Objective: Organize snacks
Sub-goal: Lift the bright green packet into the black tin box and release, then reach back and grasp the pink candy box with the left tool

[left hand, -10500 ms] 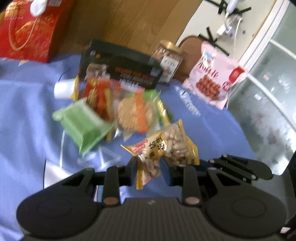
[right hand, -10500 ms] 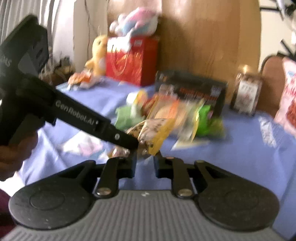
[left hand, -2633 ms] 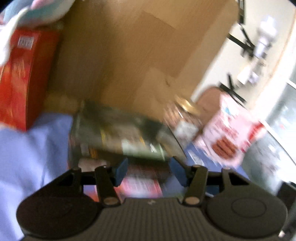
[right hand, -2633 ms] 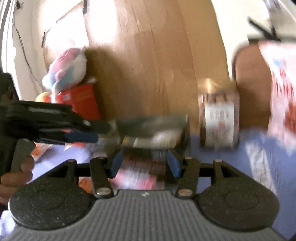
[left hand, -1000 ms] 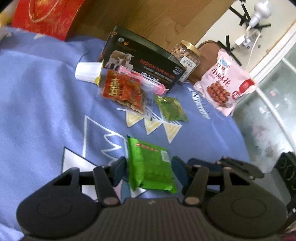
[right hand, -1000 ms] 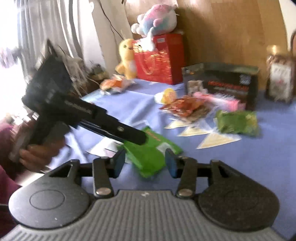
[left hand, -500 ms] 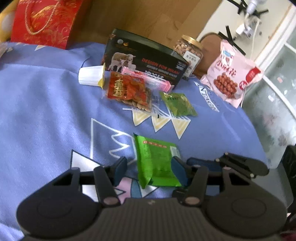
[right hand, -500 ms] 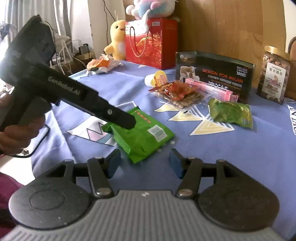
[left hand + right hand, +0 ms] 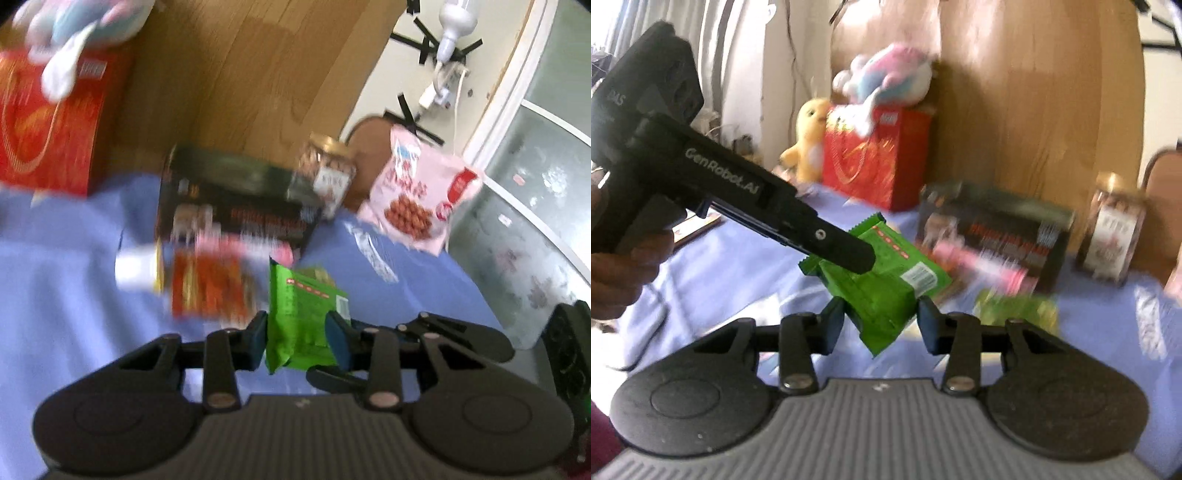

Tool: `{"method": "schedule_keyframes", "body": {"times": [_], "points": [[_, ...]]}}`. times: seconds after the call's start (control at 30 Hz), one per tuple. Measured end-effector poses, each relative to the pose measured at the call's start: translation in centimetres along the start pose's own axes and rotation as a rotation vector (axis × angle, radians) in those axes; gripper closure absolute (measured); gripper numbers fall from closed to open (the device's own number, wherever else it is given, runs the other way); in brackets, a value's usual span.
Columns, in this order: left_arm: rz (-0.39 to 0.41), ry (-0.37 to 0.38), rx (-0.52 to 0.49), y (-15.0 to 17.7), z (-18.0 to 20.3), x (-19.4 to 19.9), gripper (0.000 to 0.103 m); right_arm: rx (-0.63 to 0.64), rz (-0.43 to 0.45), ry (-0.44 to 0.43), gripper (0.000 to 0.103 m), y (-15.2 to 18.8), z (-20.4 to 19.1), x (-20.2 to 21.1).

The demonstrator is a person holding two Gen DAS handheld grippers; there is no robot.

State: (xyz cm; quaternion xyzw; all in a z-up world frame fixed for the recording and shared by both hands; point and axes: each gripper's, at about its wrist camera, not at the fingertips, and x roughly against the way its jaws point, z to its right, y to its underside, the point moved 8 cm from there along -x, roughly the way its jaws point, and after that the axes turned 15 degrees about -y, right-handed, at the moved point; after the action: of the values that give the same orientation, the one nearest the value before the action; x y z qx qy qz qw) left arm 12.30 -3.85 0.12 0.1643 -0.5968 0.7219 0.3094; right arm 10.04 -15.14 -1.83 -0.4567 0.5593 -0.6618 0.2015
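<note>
Behind lifted green packet (image 9: pixel 301 317): black box (image 9: pixel 236 206), jar (image 9: pixel 327 177).

Green snack packet (image 9: pixel 886 291) in left gripper (image 9: pixel 849 258), between closing right fingers (image 9: pixel 927 325).

Ahead of me a wooden panel (image 9: pixel 258 74) stands against a pale wall (image 9: pixel 399 74), a frosted glass door (image 9: pixel 535 192) to its right and light curtains (image 9: pixel 731 74) far left, daylight coming through.

"GenRobot.AI" on left gripper (image 9: pixel 846 254) body ("DAS" near rear).
</note>
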Motion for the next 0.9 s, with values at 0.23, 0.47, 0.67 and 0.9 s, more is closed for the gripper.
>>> {"method": "schedule_keyframes", "body": {"times": [0.23,0.47,0.67,0.9], "points": [[0.090,-0.050,0.014,-9.1,0.1,-6.1,0.067,-0.015,0.072,0.082,0.057,-5.5,8.3,-3.8],[0.055,-0.110,0.068,-12.4,-0.9,-13.6,0.060,-0.146,0.038,0.127,0.053,-6.1,15.3,-8.1],[0.050,-0.085,0.144,-10.8,-3.0,-12.3,0.046,-0.241,0.134,0.169,0.051,-5.2,16.7,-4.4],[-0.033,-0.178,0.117,-6.5,-3.8,-12.2,0.045,-0.477,0.107,0.127,0.054,1.2,16.8,-2.1]]}}
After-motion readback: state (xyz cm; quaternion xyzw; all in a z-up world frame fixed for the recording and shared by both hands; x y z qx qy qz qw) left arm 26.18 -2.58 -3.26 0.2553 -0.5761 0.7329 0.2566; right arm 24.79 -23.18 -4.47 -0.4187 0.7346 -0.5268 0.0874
